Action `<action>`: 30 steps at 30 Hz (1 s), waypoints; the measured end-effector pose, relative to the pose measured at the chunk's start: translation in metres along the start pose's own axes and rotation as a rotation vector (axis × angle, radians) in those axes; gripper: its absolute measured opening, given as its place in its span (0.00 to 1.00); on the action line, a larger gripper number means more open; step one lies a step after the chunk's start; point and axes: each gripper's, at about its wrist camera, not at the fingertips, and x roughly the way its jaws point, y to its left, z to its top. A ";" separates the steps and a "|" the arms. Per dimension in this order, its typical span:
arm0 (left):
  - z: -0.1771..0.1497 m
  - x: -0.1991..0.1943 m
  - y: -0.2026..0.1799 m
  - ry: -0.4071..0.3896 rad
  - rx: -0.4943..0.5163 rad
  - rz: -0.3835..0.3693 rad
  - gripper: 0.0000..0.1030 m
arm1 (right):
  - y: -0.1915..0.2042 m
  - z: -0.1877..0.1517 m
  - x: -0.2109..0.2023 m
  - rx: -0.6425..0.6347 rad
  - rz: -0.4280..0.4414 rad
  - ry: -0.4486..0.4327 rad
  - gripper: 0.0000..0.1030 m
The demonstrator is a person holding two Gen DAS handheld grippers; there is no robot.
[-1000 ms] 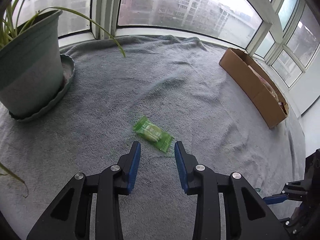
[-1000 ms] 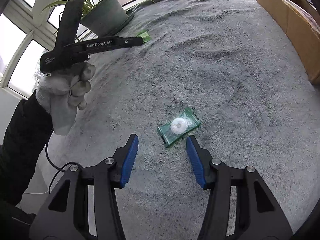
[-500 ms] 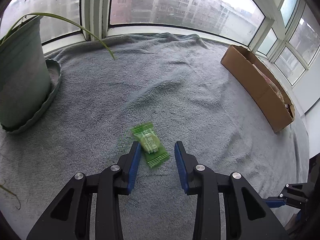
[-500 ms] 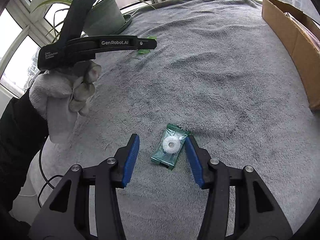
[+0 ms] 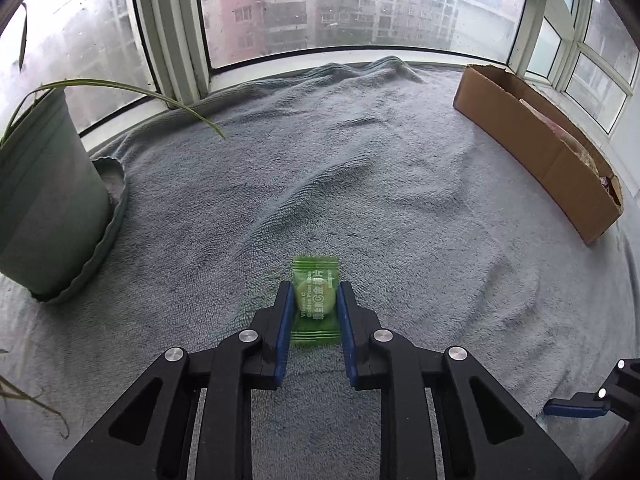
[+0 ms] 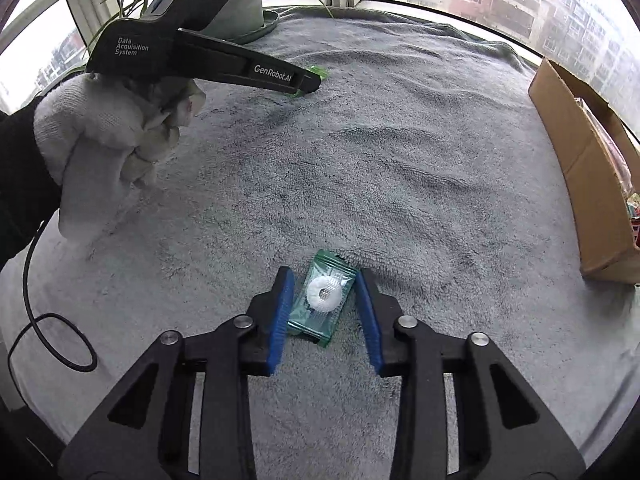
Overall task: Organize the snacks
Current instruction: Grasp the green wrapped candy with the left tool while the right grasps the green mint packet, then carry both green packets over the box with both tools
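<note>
My left wrist camera sits low, close over the grey blanket, facing the windows. My right wrist camera faces likewise. Both views share the cardboard box and flowerpot.

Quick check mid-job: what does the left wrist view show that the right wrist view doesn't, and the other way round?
Only the left wrist view: the left gripper from behind, its fingers pressed against both sides of the bright green candy, with the wrapper print readable.

Only the right wrist view: the right gripper with fingers apart around the teal ring-candy packet, a gap on the right side; the gloved left hand; a black cable.

Both: grey blanket, cardboard box, potted plant, windows.
</note>
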 end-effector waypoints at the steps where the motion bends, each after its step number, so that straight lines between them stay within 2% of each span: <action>1: -0.001 0.000 -0.001 -0.001 0.006 0.005 0.19 | -0.004 0.000 0.000 0.008 0.008 0.002 0.23; 13: -0.008 -0.007 0.005 -0.011 -0.031 -0.006 0.18 | -0.009 0.000 -0.003 0.045 0.037 -0.006 0.21; 21: -0.011 -0.030 0.006 -0.047 -0.075 -0.018 0.18 | -0.014 0.001 -0.025 0.071 0.050 -0.061 0.21; 30: -0.004 -0.070 -0.020 -0.123 -0.043 -0.046 0.18 | -0.039 0.006 -0.062 0.120 0.037 -0.151 0.20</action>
